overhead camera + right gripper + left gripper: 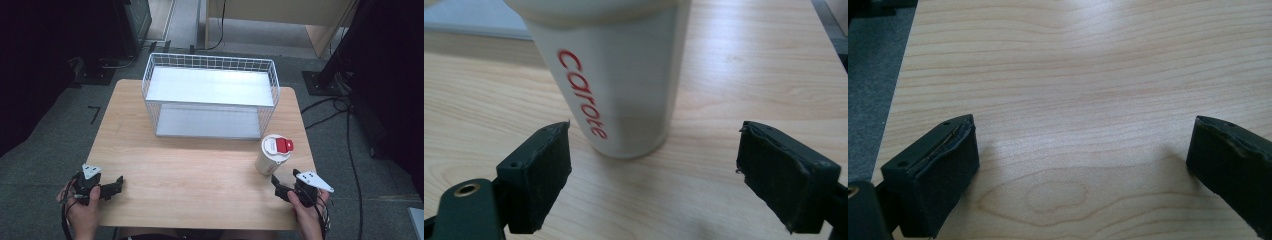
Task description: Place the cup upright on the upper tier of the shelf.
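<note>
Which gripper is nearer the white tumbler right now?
Right. The right gripper sits just in front of the white tumbler, fingers open, not touching it. The left gripper rests at the table's opposite front corner, far from it.

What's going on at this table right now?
A person holds a tool in each hand at a wooden table. The right tool, jaws open, points at a white cup with a red lid, which stands upright near the table's right edge. The jaws are just short of the cup and do not touch it. The left tool is open over bare wood at the near left. A white wire basket stands at the back with nothing in it.
</note>
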The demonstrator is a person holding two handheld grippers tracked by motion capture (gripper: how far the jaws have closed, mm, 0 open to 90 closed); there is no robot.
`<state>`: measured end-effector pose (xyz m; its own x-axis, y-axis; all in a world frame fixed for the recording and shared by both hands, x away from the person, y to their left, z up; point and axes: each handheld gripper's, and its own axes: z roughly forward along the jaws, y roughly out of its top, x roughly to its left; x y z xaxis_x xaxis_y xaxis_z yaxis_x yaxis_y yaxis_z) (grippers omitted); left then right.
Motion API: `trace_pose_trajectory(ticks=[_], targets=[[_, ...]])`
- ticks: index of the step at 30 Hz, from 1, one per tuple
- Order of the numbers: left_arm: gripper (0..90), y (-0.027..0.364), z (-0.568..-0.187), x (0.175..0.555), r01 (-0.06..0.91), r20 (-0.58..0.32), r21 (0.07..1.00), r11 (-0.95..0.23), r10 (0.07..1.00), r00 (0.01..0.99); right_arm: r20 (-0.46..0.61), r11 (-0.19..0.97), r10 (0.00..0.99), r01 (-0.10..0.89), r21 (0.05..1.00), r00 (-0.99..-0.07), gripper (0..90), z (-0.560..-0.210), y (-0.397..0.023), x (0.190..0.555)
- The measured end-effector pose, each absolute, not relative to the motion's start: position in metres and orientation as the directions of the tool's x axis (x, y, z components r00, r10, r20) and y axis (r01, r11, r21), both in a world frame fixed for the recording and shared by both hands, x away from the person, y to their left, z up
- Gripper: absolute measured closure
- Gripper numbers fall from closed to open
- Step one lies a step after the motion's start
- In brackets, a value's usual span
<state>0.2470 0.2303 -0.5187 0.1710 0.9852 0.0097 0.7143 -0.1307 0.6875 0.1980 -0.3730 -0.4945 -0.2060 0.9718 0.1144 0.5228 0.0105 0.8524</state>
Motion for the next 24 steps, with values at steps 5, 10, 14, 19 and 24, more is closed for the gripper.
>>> trace_pose_trajectory(ticks=[5,10,14,19,24], targets=[[0.8,0.230,-0.519,0.248,0.714,0.010,0.688,-0.130,0.986,0.169,0.140,-0.018,0.968,0.497,0.868,-0.209,14.1,-0.489,-0.367,0.203],[0.8,0.229,-0.519,0.249,0.715,0.008,0.688,-0.125,0.986,0.165,0.140,-0.011,0.963,0.486,0.874,-0.229,14.2,-0.486,-0.360,0.208],[0.8,0.229,-0.519,0.250,0.716,0.009,0.687,-0.126,0.986,0.165,0.146,-0.025,0.964,0.473,0.881,-0.220,14.1,-0.486,-0.354,0.215],[0.8,0.229,-0.519,0.250,0.716,0.009,0.687,-0.126,0.986,0.165,0.138,-0.025,0.965,0.445,0.895,-0.224,14.1,-0.488,-0.350,0.226],[0.8,0.229,-0.519,0.250,0.716,0.009,0.687,-0.126,0.986,0.165,0.140,-0.035,0.964,0.415,0.909,-0.227,11.2,-0.494,-0.348,0.236]])
